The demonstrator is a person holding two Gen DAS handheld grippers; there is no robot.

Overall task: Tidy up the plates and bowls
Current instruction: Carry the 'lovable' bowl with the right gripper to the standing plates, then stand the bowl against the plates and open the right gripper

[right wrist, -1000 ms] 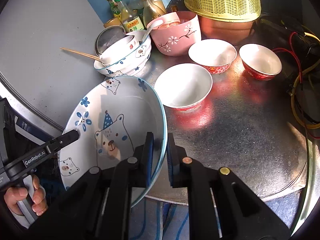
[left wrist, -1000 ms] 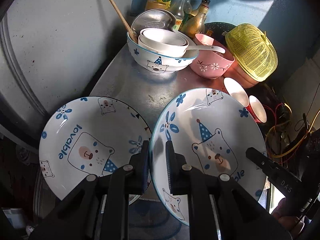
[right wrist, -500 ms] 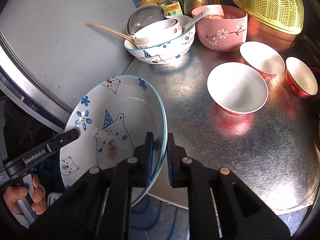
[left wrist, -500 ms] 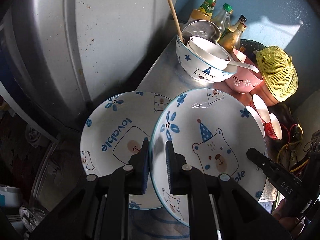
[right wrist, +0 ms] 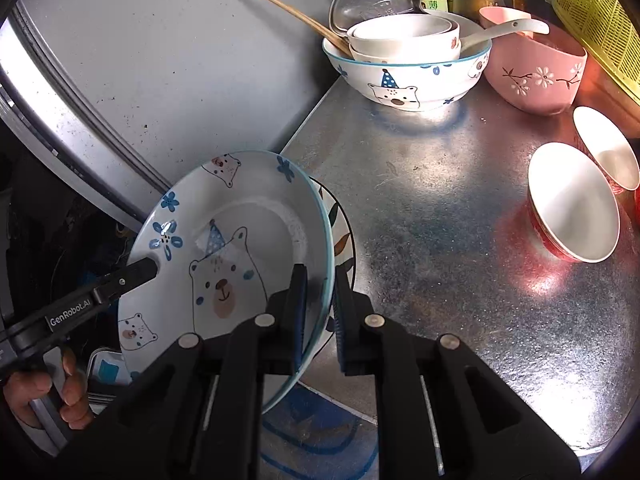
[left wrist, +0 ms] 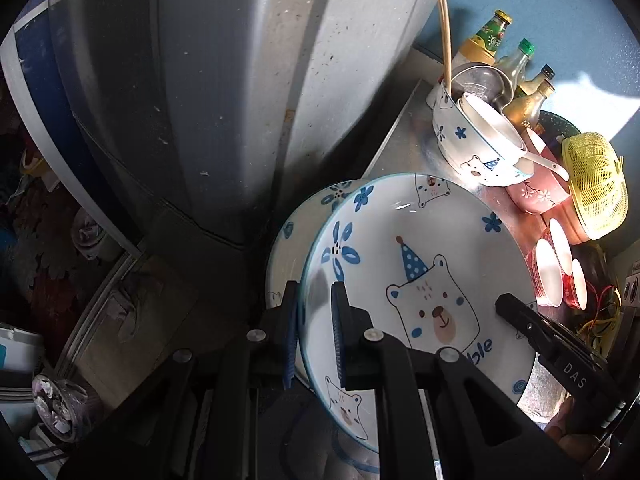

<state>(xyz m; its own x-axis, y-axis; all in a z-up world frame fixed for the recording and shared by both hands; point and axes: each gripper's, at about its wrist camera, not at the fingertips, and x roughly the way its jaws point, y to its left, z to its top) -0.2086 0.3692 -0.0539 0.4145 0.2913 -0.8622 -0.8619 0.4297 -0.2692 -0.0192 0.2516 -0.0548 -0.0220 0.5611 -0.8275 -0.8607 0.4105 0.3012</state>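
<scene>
A white plate with a blue-hatted bear (left wrist: 420,280) is held tilted between both grippers above the table's front-left corner. My left gripper (left wrist: 314,320) is shut on its left rim. My right gripper (right wrist: 320,300) is shut on the opposite rim of the same bear plate (right wrist: 240,248). A second bear plate (left wrist: 288,240) lies beneath it, mostly covered; only a sliver of that second plate's rim (right wrist: 342,224) shows in the right wrist view. A finger of the other gripper shows in each view, and a hand grips the left handle at the bottom left.
On the metal table (right wrist: 440,220) stand a large bear bowl holding white bowls, chopsticks and a spoon (right wrist: 408,80), a pink bowl (right wrist: 536,76), red-sided bowls (right wrist: 572,208), bottles (left wrist: 520,80) and a yellow basket (left wrist: 596,188). A grey appliance wall (left wrist: 240,80) rises on the left.
Both grippers carried the bear plate to the left over the second plate, which is now almost covered. The views rolled, and the bowls at the back shifted right.
</scene>
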